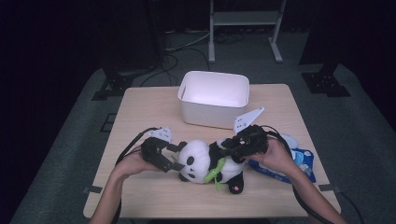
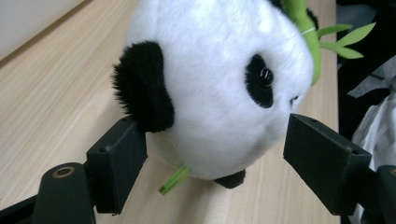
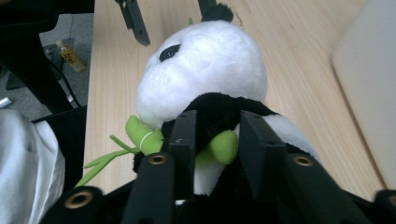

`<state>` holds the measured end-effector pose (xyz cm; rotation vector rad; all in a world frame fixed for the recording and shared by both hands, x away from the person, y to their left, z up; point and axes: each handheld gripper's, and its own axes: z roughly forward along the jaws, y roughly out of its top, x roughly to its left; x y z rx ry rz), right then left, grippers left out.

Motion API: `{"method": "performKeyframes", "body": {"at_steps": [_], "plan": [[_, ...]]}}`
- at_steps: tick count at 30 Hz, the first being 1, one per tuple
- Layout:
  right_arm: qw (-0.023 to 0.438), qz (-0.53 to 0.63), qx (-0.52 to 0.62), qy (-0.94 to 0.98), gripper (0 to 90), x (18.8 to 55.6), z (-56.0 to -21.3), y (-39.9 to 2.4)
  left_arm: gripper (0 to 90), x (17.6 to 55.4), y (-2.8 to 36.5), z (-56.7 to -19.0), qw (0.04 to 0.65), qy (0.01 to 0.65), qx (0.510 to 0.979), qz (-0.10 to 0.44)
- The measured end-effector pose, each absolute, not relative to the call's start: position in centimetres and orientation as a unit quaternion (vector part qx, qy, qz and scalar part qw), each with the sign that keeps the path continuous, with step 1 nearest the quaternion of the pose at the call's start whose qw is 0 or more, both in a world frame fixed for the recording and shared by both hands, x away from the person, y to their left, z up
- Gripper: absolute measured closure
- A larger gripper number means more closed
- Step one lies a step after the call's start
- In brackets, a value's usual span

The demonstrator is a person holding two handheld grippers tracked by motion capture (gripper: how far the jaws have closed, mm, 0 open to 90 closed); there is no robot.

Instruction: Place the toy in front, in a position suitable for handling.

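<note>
Nearest us, our left gripper (image 1: 173,156) stands released, its jaws spread either side of the panda's (image 1: 205,162) head without pressing it. Our right gripper (image 1: 232,148) pinches the panda's black arm beside its green bamboo (image 3: 223,145). We judge the toy is caught but not lifted: it lies on the table (image 1: 140,112), and the white bin (image 1: 212,100) beyond waits unfilled.

White bin (image 1: 214,99), blue wipes pack (image 1: 289,163), wooden table (image 1: 149,107).
</note>
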<state>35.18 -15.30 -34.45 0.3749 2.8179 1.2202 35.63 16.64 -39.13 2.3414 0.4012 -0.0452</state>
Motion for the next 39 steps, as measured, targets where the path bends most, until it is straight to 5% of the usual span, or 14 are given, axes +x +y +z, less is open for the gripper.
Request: {"method": "performKeyframes", "body": {"at_steps": [18,29,39], "plan": [[0.028,0.385,0.122,0.915,56.1,35.4,-35.6,-15.1,24.8,36.5,16.0,-39.3,0.376,0.185,0.908,-0.018],[0.032,0.364,0.106,0.925,68.0,35.4,-35.8,-12.4,31.1,35.8,16.4,-39.2,0.38,0.176,0.908,-0.011],[-0.023,0.387,0.104,0.916,70.9,34.9,-35.0,-12.7,32.9,35.0,17.0,-38.3,0.378,0.162,0.911,-0.023]]}}
